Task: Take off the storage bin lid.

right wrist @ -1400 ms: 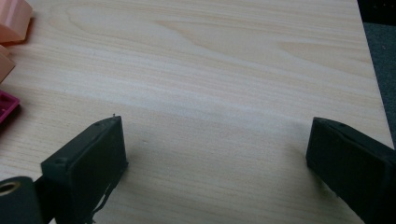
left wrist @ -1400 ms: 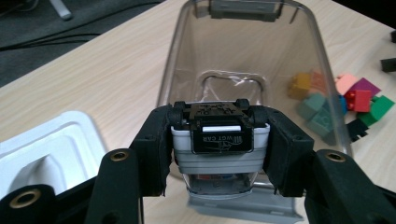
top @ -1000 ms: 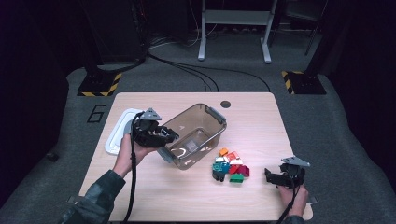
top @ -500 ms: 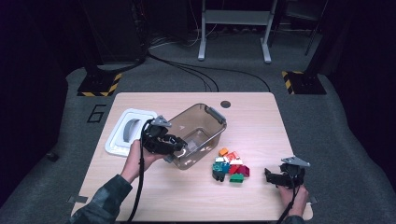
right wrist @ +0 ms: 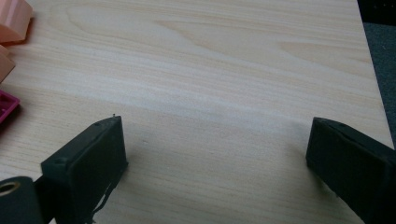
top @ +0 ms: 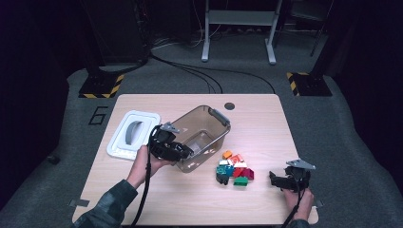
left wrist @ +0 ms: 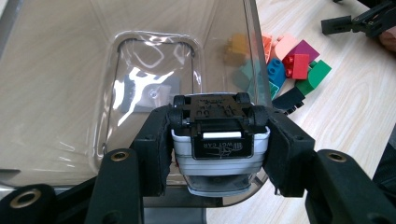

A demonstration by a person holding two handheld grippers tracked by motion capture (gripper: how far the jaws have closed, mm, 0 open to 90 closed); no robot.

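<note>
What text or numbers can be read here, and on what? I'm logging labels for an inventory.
"WGT-CAR": on the underside of the toy car held in the left tool.
"6": on the grey floor left of the table.
The smaller raised print on the car's underside is too small to read.

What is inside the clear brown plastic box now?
The clear brown plastic box looks empty; a pale label shows at its bottom. The white toy car clamped in the left gripper covers part near the rim.

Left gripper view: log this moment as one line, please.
left gripper: shut on white toy car, over clear plastic bin | right gripper: open, resting on wooden table | coloured toy bricks: beside bin
</note>
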